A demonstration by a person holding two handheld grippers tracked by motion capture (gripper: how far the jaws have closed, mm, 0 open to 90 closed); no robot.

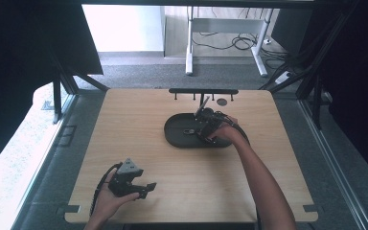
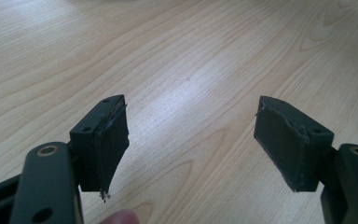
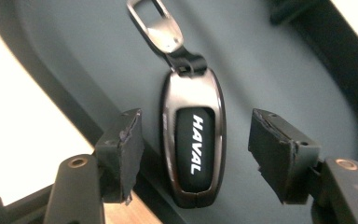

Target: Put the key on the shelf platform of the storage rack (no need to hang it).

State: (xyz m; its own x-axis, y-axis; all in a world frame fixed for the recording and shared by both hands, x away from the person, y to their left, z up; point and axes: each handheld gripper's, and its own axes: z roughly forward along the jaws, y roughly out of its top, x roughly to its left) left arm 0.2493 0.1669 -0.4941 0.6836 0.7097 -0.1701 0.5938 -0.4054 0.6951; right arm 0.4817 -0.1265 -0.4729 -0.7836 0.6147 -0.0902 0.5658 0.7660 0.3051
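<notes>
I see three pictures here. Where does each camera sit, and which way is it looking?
High view: above the person's side, looking forward and down on the table; both forearms show, with the left claw and the right claw.
Left gripper view: rides the left claw, looking along its open jaws at bare wood.
Right gripper view: rides the right claw, looking down at a car key lying in a dark tray, jaws either side, not touching.
Shared: the tray also shows in the high view.

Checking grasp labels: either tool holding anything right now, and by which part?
Nothing held. The right tool stands open around the key fob in the tray, pads clear of it. The left tool is open over bare table.
</notes>
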